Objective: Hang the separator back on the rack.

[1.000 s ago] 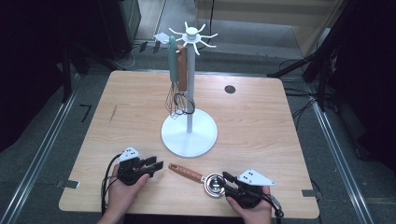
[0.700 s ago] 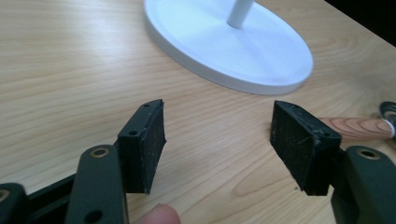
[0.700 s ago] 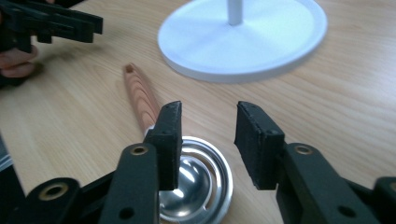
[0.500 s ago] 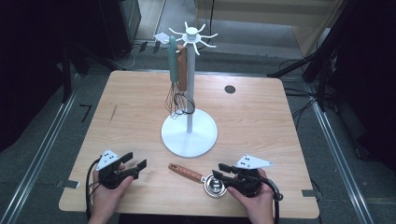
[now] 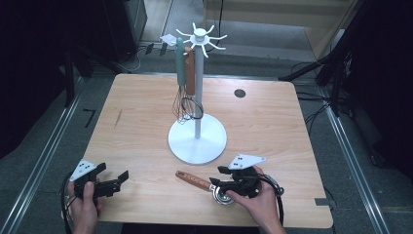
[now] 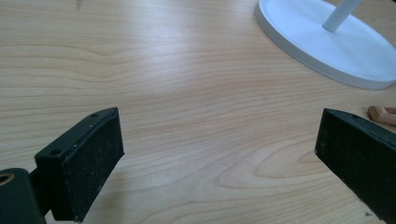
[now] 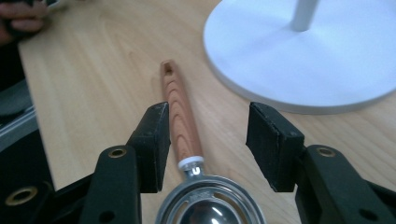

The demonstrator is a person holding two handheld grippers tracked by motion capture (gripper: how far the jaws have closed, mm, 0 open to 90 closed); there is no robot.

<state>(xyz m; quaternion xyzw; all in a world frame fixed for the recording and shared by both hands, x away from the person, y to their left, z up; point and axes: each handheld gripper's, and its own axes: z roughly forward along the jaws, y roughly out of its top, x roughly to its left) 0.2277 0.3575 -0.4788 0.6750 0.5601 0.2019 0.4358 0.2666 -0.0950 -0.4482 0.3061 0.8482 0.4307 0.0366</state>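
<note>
The strainer (image 5: 207, 185) lies on the surface (image 5: 146, 107) just in front of the white stand (image 5: 197, 141). The right tongs (image 7: 205, 140), just opening, straddle its wooden handle without pressing; the left tongs (image 6: 219, 154), also just opening, are empty. A skewed closing could push the handle away.

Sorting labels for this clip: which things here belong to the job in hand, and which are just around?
In the job: wooden-handled strainer between the open right claw; white rack.
Just around: whisks hanging on the rack; open left claw, empty; table.
</note>
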